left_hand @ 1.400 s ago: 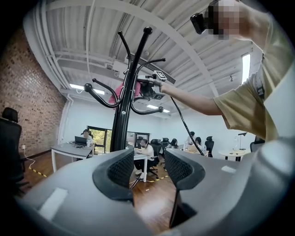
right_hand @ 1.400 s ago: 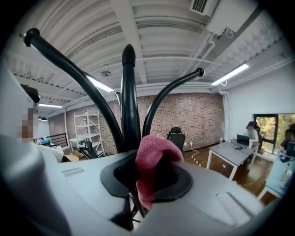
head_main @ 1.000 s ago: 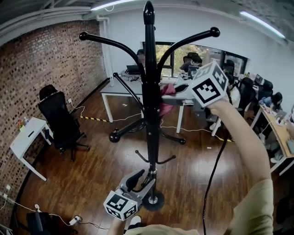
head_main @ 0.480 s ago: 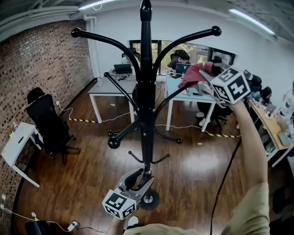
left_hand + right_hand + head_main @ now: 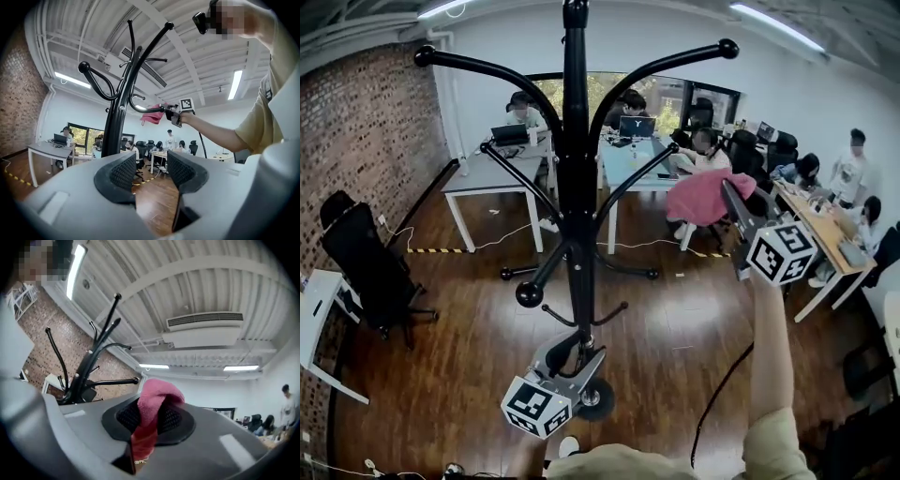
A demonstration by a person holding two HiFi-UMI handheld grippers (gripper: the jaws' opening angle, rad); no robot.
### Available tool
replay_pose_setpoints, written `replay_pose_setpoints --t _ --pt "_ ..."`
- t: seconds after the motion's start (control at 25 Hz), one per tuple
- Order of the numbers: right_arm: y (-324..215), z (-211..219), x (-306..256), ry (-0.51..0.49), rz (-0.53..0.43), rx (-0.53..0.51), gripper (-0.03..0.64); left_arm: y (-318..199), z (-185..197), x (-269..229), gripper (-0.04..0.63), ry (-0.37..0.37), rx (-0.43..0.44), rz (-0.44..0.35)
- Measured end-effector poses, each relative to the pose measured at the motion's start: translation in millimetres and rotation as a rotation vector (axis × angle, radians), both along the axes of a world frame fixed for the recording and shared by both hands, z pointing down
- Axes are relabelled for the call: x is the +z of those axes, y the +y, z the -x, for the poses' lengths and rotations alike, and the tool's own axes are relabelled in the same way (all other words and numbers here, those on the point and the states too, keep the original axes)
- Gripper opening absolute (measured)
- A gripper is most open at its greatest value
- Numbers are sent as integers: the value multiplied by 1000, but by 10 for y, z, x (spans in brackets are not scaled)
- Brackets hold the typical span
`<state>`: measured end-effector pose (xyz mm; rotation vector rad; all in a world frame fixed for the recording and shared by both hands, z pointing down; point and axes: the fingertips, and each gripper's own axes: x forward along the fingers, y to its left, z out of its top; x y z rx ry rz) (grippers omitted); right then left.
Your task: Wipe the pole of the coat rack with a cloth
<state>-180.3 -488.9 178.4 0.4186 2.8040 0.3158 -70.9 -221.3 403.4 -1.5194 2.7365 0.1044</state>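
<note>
Pink cloth between right tongs

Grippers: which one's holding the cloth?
The right gripper: its jaws are shut on the pink cloth, clear of the pole. The left gripper is open and empty, low beside the pole.

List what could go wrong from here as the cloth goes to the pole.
1. The left tongs are open near the base and grip nothing, so the rack is not steadied; a push on the pole may rock it.
2. A hook juts toward the cloth; the right tongs could snag on it.
3. The cloth looks pinched by one fold and might slip out.
</note>
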Motion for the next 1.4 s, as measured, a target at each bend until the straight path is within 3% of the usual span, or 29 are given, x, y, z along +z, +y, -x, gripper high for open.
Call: replay_pose_setpoints --t 0.16,0.32,0.4,0.56,0.64,0.84,1.08,1.24,1.4 --pt "303 -619 621 -63 90 52 55 45 23 -4 192 -40 -27 35" --pt "630 -1030 1271 -78 -28 245 56 145 93 -28 192 -82 -141 32" --pt "823 -1165 1624 -24 -34 266 57 217 113 -33 197 -111 -218 37" --pt "1039 -1305 2185 106 106 198 57 348 124 22 209 -149 -326 54" --pt "1127 -1367 2362 150 125 151 57 377 59 73 209 -140 -355 59" --pt "1105 -1575 2612 185 88 108 58 187 -170 250 210 -133 -354 97" --pt "1325 -1651 2754 201 110 -22 58 347 -378 313 210 -118 -466 108" --pt "1525 -1726 2797 207 63 -110 58 571 -521 427 212 -65 -551 99" --pt "1555 -1753 2813 208 61 -127 58 699 -600 428 212 -71 -590 94"
